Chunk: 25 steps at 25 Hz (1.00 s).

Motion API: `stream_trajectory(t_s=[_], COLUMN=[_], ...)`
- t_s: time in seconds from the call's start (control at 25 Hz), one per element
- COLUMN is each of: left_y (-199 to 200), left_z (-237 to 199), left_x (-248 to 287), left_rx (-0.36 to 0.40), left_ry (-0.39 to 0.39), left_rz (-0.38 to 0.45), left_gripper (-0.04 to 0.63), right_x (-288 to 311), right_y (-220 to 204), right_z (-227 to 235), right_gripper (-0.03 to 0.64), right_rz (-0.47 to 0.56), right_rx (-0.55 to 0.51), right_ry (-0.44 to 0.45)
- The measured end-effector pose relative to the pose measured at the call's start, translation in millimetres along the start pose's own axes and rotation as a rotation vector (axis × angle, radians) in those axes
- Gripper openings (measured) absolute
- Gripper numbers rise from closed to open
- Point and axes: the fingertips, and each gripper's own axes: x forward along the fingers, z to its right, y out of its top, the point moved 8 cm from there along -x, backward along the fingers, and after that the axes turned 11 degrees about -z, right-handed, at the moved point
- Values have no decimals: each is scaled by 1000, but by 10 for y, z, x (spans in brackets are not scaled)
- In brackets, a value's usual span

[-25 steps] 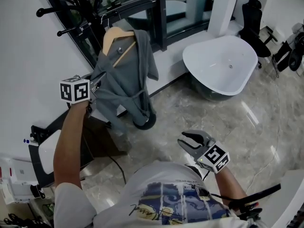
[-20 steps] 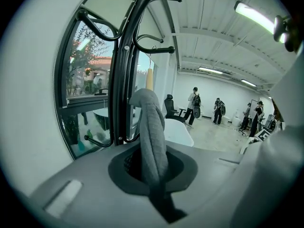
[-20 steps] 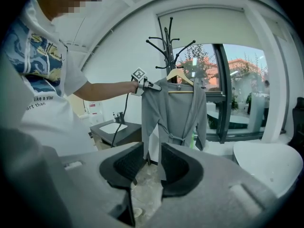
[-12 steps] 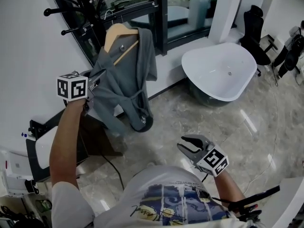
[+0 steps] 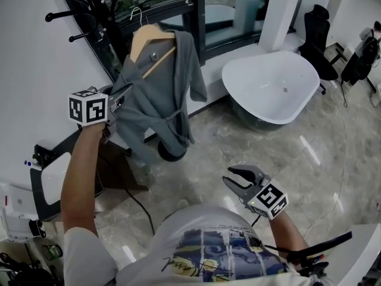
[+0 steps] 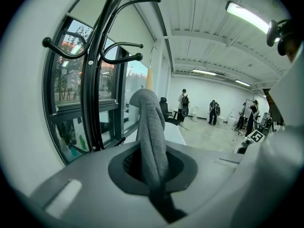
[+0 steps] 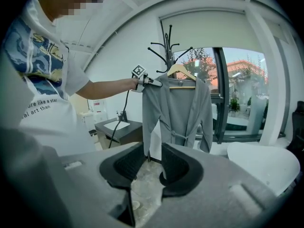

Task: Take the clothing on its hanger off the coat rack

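Your left tool (image 5: pixel 117 99) is clamped on a fold of the grey robe (image 5: pixel 156 97), which hangs on its wooden hanger (image 5: pixel 150 39) at the coat rack (image 5: pixel 89 18), and your right tool (image 5: pixel 241 177) gapes empty; the cloth looks light, limp and likely to slip, so grip the stiff hanger neck instead.

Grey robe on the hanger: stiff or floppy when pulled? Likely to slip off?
Probably floppy: the grey robe drapes in folds and bunches between the shut jaws of the left hand-held gripper. Likely to swing, hanging free from the wooden hanger. It may slip off: part of the hanger's wood shows bare.
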Motion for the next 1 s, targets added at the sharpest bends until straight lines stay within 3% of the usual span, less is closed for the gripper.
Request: stream_trajectory(t_s=[0.52, 1.0], left_y=[-140, -508], left_z=[948, 2100], left_x=[-171, -454], left_rx=[20, 70], left_ry=[-18, -22], left_rz=[9, 30], left_gripper=[3, 3], right_x=[-285, -542], right_y=[-91, -437], right_z=[70, 35], right_gripper=[110, 40], right_rz=[34, 44], right_rx=[-44, -26], right_ry=[52, 91])
